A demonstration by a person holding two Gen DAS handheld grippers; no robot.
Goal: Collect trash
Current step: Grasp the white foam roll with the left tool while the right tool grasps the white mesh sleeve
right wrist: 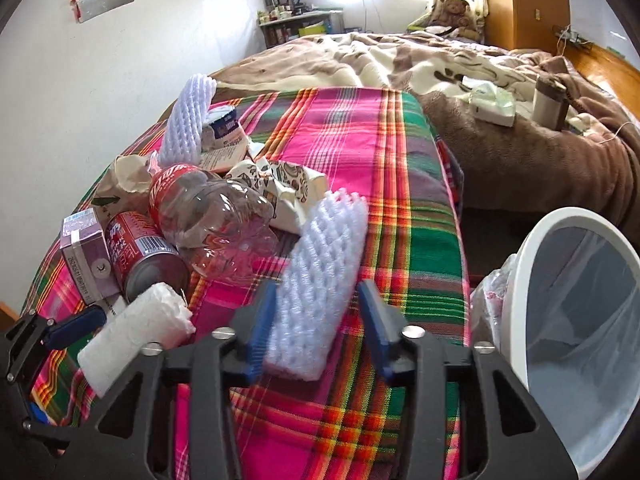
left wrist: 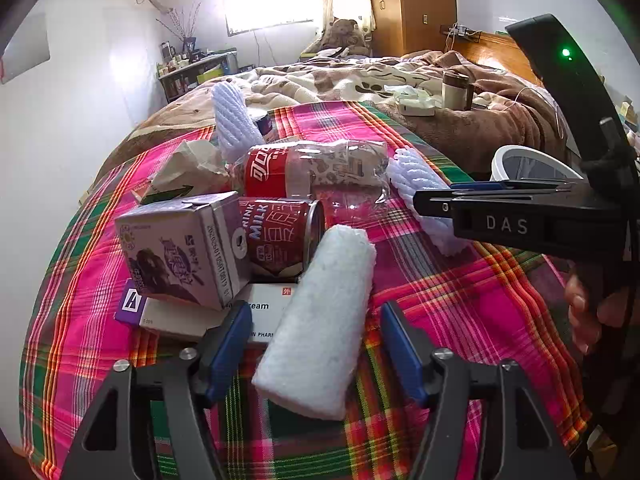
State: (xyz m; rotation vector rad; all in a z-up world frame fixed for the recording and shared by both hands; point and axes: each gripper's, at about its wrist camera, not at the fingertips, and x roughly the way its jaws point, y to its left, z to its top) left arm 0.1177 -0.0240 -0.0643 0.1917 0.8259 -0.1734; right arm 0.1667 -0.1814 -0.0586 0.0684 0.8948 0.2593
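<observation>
left gripper jaws parted, right gripper jaws parted

My white bin is cut off by the right edge, so I see only part of its rim and bag. The flat box lies under the milk carton and the foam pad, so its words are half hidden. The things on the far shelf are too small to tell.
</observation>
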